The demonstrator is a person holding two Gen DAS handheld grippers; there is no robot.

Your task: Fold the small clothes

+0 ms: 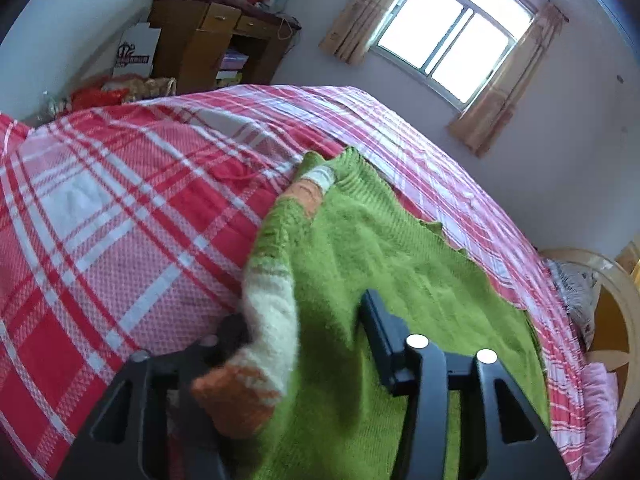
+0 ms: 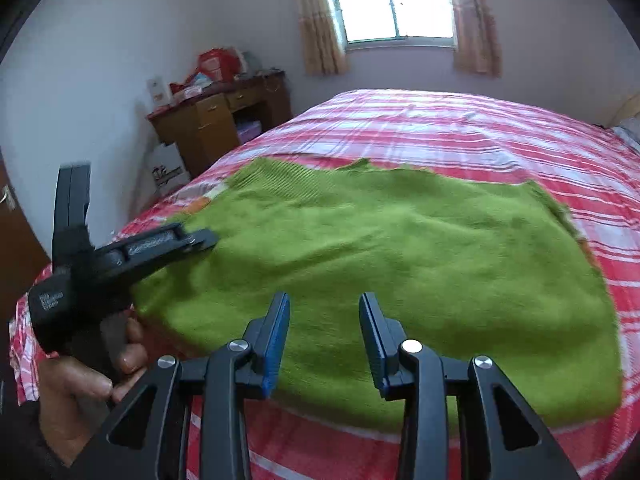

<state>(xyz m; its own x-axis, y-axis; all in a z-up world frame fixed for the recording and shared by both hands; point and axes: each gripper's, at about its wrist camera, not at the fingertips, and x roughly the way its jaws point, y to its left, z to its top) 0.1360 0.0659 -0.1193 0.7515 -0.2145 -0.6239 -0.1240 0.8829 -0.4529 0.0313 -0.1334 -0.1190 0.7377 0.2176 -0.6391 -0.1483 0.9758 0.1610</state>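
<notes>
A green knit sweater (image 2: 384, 256) lies spread on the red plaid bed; it also shows in the left wrist view (image 1: 380, 264). Its striped sleeve (image 1: 268, 312), green, white and orange, is folded along the sweater's left side. My left gripper (image 1: 304, 320) sits at that left edge with its fingers apart; the sleeve lies over the left finger and between the two. From the right wrist view the left gripper (image 2: 192, 238) rests on the sweater's left edge. My right gripper (image 2: 324, 304) is open and empty, just above the sweater's near hem.
The bed (image 2: 460, 128) with its red, pink and white plaid cover fills most of both views. A wooden desk (image 2: 224, 116) with boxes stands by the far wall, with a window (image 2: 392, 0) and curtains behind. Pillows and a headboard (image 1: 612, 320) lie to the right.
</notes>
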